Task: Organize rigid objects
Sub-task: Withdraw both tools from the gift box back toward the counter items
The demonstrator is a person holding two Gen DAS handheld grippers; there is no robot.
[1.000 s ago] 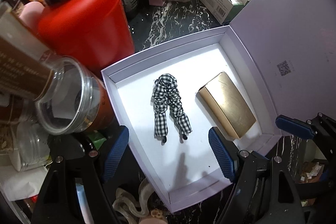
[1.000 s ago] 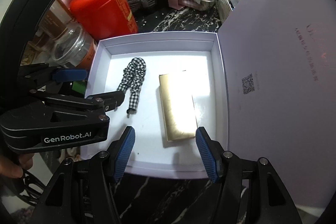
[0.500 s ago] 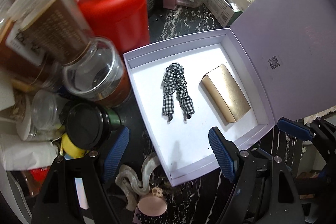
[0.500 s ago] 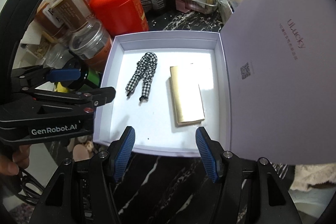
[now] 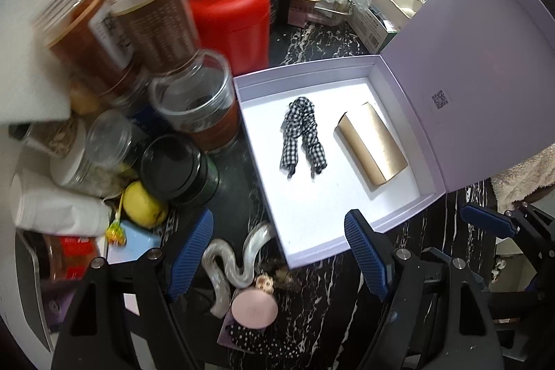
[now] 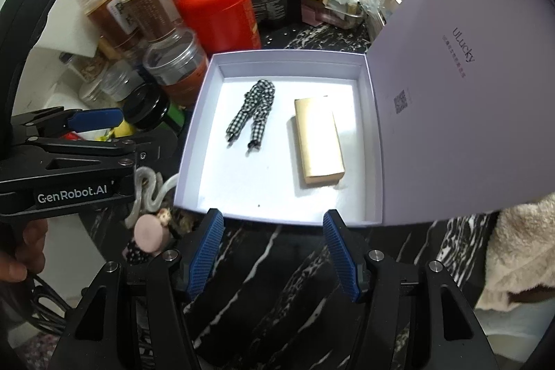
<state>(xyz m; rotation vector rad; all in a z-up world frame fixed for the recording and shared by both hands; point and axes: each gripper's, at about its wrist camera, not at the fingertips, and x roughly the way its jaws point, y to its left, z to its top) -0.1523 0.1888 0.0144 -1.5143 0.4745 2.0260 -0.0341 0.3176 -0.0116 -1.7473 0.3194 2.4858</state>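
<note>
Gold box [image 6: 319, 141] lies beyond the empty right tongs [image 6: 274, 254].

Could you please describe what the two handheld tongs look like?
Both the left tongs and the right tongs have matte black angular frames with silver screws and ribbed blue pads. The left tongs' side carries white "GenRobot.AI" lettering.

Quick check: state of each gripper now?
Left gripper: open, holding nothing.
Right gripper: open, holding nothing.
</note>
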